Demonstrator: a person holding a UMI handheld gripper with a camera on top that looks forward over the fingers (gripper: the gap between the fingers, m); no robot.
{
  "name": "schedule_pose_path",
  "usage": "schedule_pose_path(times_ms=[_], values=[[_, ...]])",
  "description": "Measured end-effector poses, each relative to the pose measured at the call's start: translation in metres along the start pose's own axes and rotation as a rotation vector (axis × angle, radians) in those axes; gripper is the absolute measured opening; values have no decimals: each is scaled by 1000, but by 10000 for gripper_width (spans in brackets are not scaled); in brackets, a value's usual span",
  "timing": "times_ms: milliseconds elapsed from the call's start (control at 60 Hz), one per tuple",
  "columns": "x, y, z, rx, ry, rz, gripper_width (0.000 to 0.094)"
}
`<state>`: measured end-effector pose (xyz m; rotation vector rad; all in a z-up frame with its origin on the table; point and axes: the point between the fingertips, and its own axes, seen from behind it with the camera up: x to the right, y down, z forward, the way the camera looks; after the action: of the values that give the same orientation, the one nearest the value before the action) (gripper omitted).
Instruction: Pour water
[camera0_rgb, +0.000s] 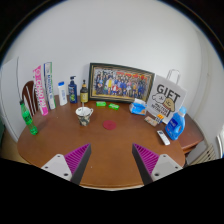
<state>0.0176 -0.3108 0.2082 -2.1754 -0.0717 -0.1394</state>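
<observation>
As seen along the two fingers, the scene is listed from largest thing to smallest.

Bench (105, 135): a round brown wooden top is seen ahead of the fingers, set against a pale wall.

Framed picture (121, 82): a dark-framed group photo is stood upright at the far edge of the bench, leaned toward the wall.

Gift bag (165, 98): a white bag printed "GIFT" is placed right of the framed picture, tilted.

Claw (113, 164): it is held wide, nothing being gripped; the purple pads (75, 160) are seen well apart at the near edge of the bench.

Blue jug (176, 124): a blue plastic bottle with a handle is set at the right, near the gift bag.

Green bottle (28, 117): it is stood upright at the far left edge of the bench.

Bottles by the wall (67, 92): a white one and a dark blue one are stood side by side, left of the framed picture.

Cup (84, 115): a small patterned cup is placed left of centre, well beyond the fingers; its contents cannot be made out.

Green lid (101, 104): a small green item is laid just before the framed picture.
</observation>
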Motion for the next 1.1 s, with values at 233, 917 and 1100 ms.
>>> schedule_pose_path(times_ms=[233, 917, 1100], values=[[-50, 13, 5, -30, -41, -30, 850], [-440, -19, 40, 133, -193, 14, 856], [-499, -38, 104, 191, -167, 97, 858]])
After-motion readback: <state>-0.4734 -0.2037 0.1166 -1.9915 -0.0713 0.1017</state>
